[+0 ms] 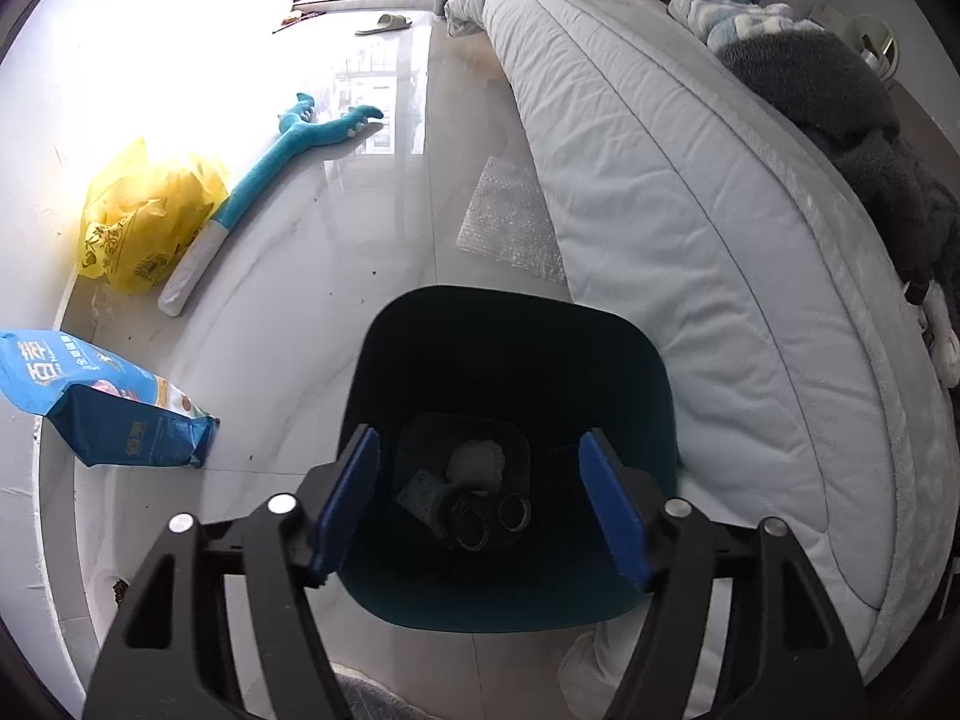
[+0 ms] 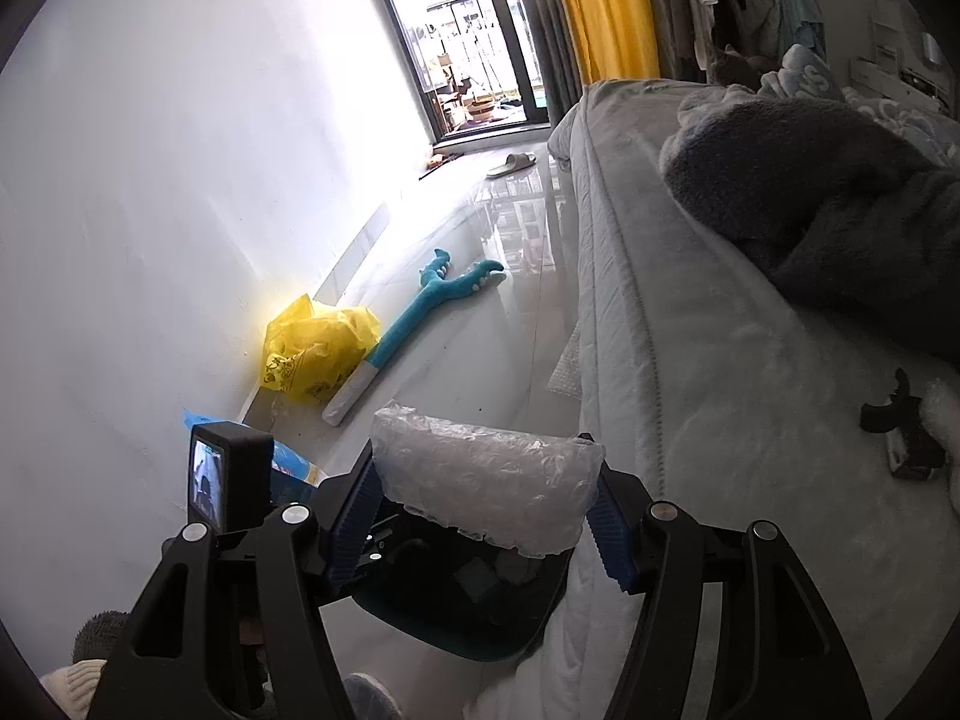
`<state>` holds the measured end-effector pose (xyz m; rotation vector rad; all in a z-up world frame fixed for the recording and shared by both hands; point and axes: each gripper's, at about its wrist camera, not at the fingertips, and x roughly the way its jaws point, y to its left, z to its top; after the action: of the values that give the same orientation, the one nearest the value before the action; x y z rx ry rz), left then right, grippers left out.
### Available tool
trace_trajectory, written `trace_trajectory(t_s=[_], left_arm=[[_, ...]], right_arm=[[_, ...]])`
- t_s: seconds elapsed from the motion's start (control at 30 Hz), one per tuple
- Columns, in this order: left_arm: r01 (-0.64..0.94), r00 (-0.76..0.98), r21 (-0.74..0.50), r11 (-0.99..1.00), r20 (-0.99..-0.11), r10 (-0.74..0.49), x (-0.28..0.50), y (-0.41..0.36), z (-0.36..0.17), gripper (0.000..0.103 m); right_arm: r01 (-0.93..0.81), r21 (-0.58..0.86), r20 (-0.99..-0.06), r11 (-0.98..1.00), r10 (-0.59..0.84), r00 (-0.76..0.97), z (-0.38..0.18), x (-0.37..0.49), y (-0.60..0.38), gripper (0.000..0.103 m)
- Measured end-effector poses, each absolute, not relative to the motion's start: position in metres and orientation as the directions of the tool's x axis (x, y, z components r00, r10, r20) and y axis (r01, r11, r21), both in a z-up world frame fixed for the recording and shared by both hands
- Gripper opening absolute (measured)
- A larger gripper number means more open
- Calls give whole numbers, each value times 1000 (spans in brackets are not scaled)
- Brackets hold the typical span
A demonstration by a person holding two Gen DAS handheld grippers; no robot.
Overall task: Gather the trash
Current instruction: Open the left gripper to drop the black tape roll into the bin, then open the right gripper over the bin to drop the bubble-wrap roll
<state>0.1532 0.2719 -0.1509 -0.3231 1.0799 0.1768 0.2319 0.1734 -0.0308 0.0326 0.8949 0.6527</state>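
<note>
Now left gripper (image 1: 480,501) jaws wide over bin (image 1: 510,324), right gripper (image 2: 486,516) clamps bubble wrap (image 2: 486,474)

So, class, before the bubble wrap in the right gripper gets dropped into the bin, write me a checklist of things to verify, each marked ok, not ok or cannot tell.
1. Right gripper grips the bubble wrap between both pads: ok.
2. Bubble wrap is over the bin opening: cannot tell; the wrap hides much of the rim.
3. Left gripper is open and empty: ok.
4. Left gripper is clear of the drop path: not ok; it sits right above the bin mouth.
5. Bin has room: ok; only a few items lie at the bottom.
6. More trash remains: ok; another bubble wrap sheet lies by the bed.
</note>
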Motion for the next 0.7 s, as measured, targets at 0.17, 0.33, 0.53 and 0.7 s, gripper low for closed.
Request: trace_trajectory(t_s=[0.17, 0.33, 0.53, 0.7], left_arm=[[-295, 464, -151, 943, -886, 3, 143, 286, -145, 78], [-307, 483, -137, 942, -875, 30, 129, 304, -135, 81], [-319, 529, -149, 936, -848, 45, 113, 324, -116, 83], [-328, 570, -156, 932, -819, 64, 102, 337, -98, 85]], right_arm=[[-513, 291, -743, 807, 529, 410, -51, 237, 197, 64], [-502, 288, -779, 816, 504, 373, -76, 243, 217, 64], [-490, 276, -821, 827, 468, 327, -108, 244, 241, 64], [-479, 264, -852, 837, 435, 291, -135, 248, 258, 64]])
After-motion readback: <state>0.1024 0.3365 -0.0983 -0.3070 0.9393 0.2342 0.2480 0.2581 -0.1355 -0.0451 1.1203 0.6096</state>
